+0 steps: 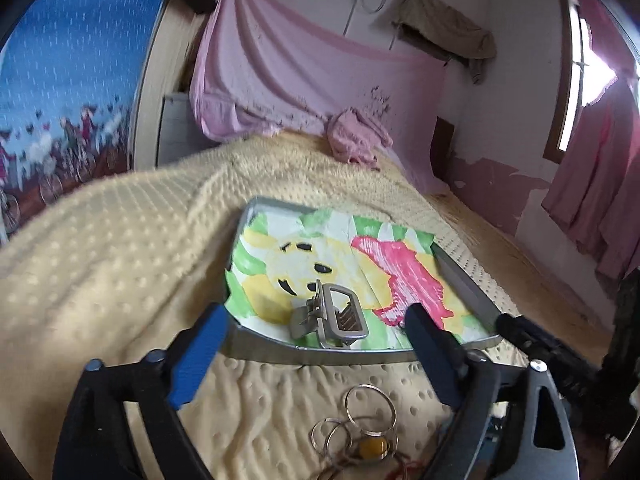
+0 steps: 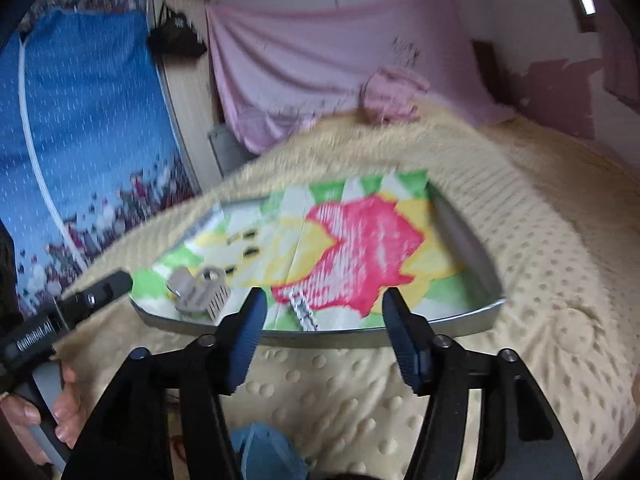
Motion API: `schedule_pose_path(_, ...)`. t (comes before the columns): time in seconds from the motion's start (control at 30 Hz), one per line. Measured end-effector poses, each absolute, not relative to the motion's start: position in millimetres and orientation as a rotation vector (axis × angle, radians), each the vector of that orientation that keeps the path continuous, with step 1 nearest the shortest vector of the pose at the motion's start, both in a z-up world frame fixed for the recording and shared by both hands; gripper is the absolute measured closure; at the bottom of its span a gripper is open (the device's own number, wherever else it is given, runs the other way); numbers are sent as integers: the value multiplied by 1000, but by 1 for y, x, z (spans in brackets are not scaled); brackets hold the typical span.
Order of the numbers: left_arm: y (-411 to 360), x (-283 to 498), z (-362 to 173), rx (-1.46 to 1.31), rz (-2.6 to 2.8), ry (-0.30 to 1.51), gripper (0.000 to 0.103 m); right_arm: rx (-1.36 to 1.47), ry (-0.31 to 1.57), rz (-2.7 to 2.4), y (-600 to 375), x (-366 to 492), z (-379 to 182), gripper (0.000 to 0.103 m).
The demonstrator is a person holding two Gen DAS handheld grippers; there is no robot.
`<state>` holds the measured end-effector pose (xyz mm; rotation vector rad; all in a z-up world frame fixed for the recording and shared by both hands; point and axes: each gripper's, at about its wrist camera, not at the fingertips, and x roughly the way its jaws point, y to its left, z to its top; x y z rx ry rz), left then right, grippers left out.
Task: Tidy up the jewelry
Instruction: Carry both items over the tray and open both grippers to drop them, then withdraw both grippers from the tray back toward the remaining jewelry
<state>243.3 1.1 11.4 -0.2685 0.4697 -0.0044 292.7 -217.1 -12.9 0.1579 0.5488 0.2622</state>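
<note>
Nearest in the left wrist view, bottom center, a bunch of thin metal rings [image 1: 352,420] with a yellow-stoned piece [image 1: 373,446] lies on the bumpy yellow blanket [image 1: 100,280], between the arms of the left gripper [image 1: 316,328]. Its blue-padded tongs are spread wide, nothing pinched between them.

Just past the fingertips sits a grey metal tray [image 1: 344,354] lined with a cartoon bear drawing [image 1: 320,256] in green, yellow and red. A grey claw hair clip [image 1: 330,316] lies in the tray near its front edge, centre of the frame, not touching either pad. The tip of the other gripper pokes in at the lower right.

In the right wrist view, the right gripper [image 2: 324,312] is also spread apart, holding nothing. A small white beaded piece [image 2: 304,312] lies on the drawing just beyond the gap between the pads; it's too blurry to say what exactly. The hair clip shows left of centre in the tray. At the lower left, a hand [image 2: 44,420] grips the left gripper's handle.

Far back: pink cloth [image 1: 280,60] draped across the wall, and a blue patterned curtain [image 1: 72,60] at the upper left.
</note>
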Motion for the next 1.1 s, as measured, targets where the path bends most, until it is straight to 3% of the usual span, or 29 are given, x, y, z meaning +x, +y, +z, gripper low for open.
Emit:
schedule_pose_path(0.23,-8,199,23,-180,19,381,0,156,432,232,-231,235,1,27)
schedule_pose_path(0.4,-12,166,24,-140,-3,329,0,154,384,212,-238,193,6,13)
schedule_pose_path(0.6,-9,129,19,-148,-15,315,0,115,348,211,-236,145,12,3)
schedule_pose_path(1.1,1,83,-10,-133,-26,362,0,68,390,203,-225,86,-3,2)
